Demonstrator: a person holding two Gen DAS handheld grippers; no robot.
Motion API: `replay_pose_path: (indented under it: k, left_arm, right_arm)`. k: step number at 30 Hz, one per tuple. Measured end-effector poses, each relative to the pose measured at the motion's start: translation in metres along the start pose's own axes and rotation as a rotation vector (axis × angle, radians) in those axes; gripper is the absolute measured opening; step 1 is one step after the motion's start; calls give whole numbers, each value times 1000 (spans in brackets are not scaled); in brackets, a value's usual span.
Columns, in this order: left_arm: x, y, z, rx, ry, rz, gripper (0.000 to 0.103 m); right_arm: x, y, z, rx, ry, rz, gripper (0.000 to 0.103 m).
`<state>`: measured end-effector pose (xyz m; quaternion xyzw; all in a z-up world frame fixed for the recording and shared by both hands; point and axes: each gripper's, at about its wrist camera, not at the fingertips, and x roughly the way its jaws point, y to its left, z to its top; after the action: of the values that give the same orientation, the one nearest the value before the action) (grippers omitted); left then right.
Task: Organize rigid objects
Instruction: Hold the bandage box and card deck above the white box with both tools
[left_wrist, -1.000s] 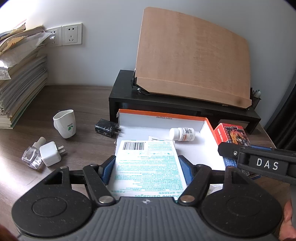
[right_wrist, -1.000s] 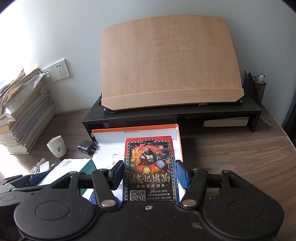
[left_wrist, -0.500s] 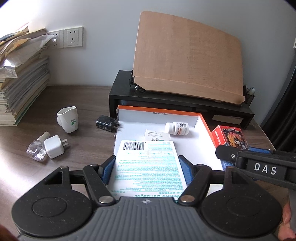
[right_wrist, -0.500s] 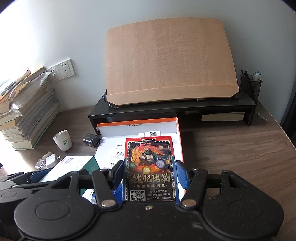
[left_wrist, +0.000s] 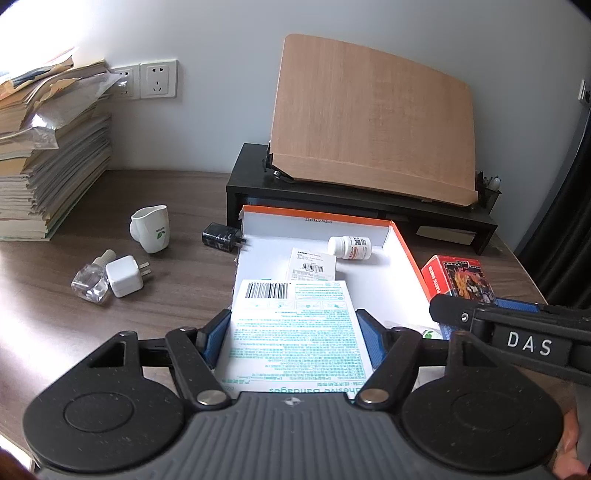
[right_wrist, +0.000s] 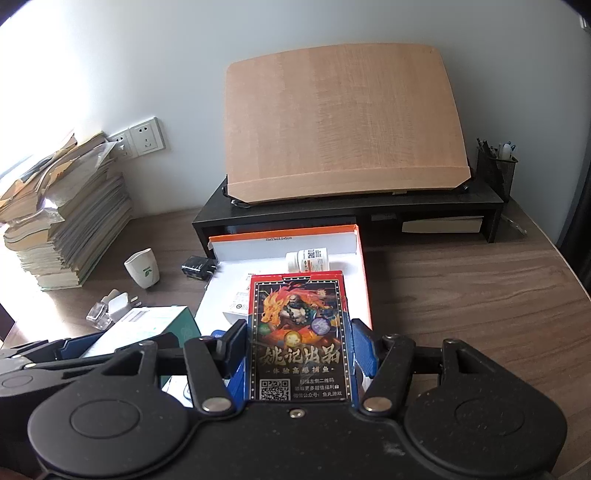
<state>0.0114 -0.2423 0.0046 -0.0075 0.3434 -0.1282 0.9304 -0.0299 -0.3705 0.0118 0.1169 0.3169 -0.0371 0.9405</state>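
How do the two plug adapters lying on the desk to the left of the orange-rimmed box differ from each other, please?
The white adapter is pale and lies against a clear glass bottle, far from the box. The black adapter is dark and glossy and lies right at the box's left wall, prongs toward it. The white adapter looks the blockier. Both are small cube-like chargers with two metal prongs pointing right, lying loose on the desk.

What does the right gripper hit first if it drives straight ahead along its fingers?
Probably the white pill bottle lying in the orange-edged white cardboard tray, just beyond the red playing-card box clamped in the right gripper. Behind it stands the tray's back wall. Depth is uncertain.
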Motion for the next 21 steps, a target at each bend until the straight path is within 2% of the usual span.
replay_pose_path:
  k: [21]
  left_arm:
    - [-2, -1, -1, -6, -6, 4, 72]
  right_arm:
    - [-1, 0, -2, 2, -1, 3, 71]
